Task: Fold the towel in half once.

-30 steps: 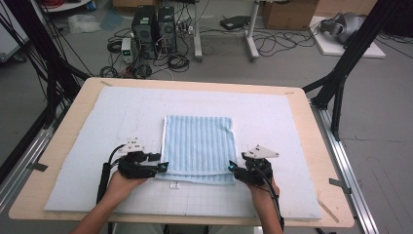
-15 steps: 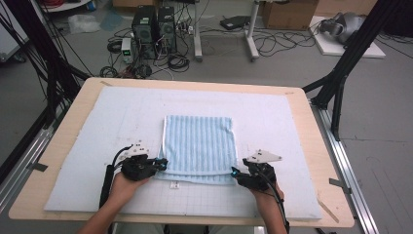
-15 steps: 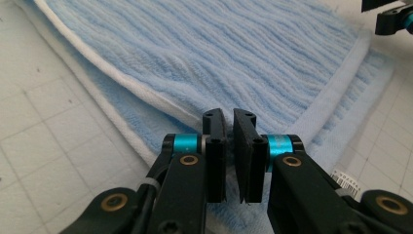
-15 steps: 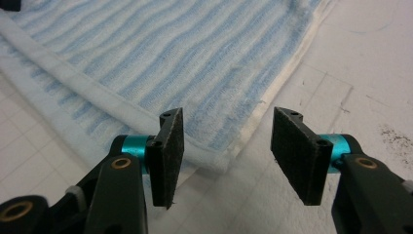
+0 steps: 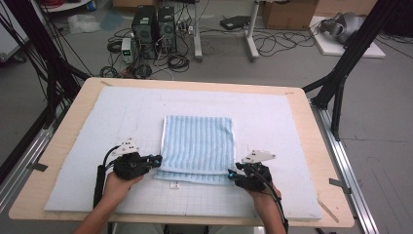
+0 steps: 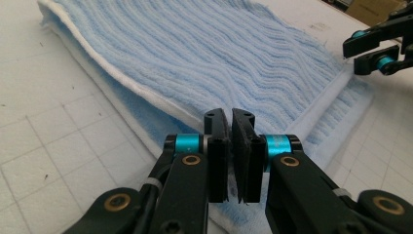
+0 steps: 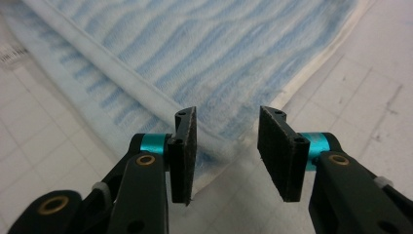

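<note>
Lying folded on the desk (image 5: 63, 146) mat, near edge: towel (image 5: 197, 146). Left gripper (image 6: 230, 127) pinching its near left corner, fingers (image 6: 216, 146) nearly touching. Right gripper (image 7: 226, 127) hovering at the near right corner, fingers (image 7: 185, 141) gaping wide, gripping nothing.

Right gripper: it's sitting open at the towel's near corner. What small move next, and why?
Probably ease the right gripper forward over the folded towel's near corner and shut it. Its jaws stand open with the corner just ahead, while the left gripper looks nearly shut at its own corner, though whether it pinches cloth is unclear.
</note>
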The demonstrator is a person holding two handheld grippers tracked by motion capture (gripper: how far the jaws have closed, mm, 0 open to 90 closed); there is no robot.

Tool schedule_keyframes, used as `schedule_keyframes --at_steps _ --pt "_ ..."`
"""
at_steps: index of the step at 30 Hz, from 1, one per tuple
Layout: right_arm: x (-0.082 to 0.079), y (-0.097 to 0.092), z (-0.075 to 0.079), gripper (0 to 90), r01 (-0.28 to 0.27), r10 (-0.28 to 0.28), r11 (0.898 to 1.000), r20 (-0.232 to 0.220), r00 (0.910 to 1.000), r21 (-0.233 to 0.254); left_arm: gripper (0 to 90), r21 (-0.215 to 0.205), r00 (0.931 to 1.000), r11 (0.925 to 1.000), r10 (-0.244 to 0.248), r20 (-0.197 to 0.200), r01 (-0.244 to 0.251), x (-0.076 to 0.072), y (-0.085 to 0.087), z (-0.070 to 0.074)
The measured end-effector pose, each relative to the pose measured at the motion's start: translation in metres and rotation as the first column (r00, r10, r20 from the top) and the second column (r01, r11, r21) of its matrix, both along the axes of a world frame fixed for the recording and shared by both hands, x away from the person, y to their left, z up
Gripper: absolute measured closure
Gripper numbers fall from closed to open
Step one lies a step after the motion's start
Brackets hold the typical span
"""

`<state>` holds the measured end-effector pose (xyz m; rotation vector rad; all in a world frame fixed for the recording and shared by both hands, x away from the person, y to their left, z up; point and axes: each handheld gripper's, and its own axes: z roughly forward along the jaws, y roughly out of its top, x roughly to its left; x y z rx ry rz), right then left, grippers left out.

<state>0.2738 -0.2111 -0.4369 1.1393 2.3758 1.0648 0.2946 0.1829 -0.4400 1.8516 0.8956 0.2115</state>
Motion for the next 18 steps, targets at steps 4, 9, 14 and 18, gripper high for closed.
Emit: schedule_keyframes --at_steps 4,9,14,18 --pt "0.002 0.006 -0.004 78.5 -0.008 0.007 1.000 -0.010 0.9999 -0.015 84.5 -0.004 1.0000 1.0000 0.002 0.001 -0.002 -0.001 -0.001 0.000" --pt "-0.003 0.007 0.002 81.3 -0.018 0.019 0.999 0.035 0.9992 -0.035 84.5 -0.018 1.0000 0.9998 0.003 0.004 -0.003 -0.003 0.001 0.002" --pt "-0.011 0.003 0.012 80.9 -0.022 0.023 0.999 0.054 0.9983 -0.030 84.5 -0.038 0.9998 0.9993 -0.006 0.018 0.006 -0.007 0.003 0.007" --pt "-0.022 0.005 0.019 81.0 -0.040 0.041 0.999 0.054 0.9977 -0.026 84.5 -0.054 0.9999 0.9985 -0.008 0.014 0.008 -0.012 0.006 0.009"
